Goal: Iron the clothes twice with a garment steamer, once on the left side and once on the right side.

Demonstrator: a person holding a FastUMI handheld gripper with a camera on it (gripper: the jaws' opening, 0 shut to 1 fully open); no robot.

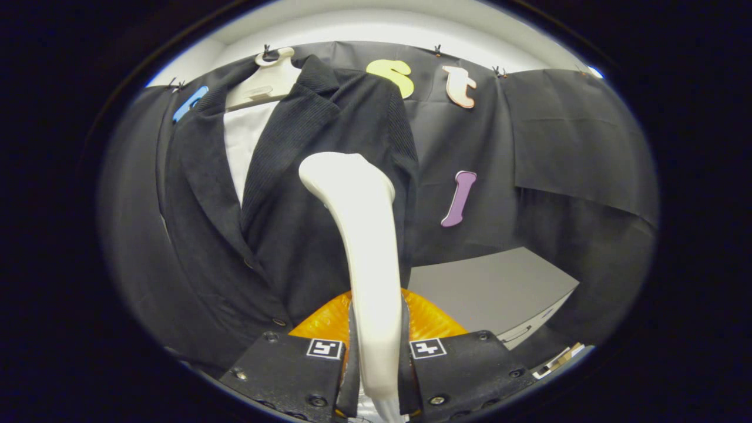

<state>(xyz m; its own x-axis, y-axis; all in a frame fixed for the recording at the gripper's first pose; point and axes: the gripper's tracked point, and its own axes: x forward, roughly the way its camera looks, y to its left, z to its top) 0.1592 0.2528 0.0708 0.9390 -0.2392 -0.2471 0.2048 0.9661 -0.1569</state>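
Steamer (364, 235) sits clamped by its handle between both fingers of your gripper (376, 364), its head up against the dark jacket (294, 223) hanging on a hanger (267, 79).

Black cloth wall (558, 129) hangs across the far side, pinned along its top edge by small clips (437, 50), a loose fold sagging on the right. Above it, a white wall band (376, 26), brightly lit. Grey bench (493, 288) stands low right against the cloth.
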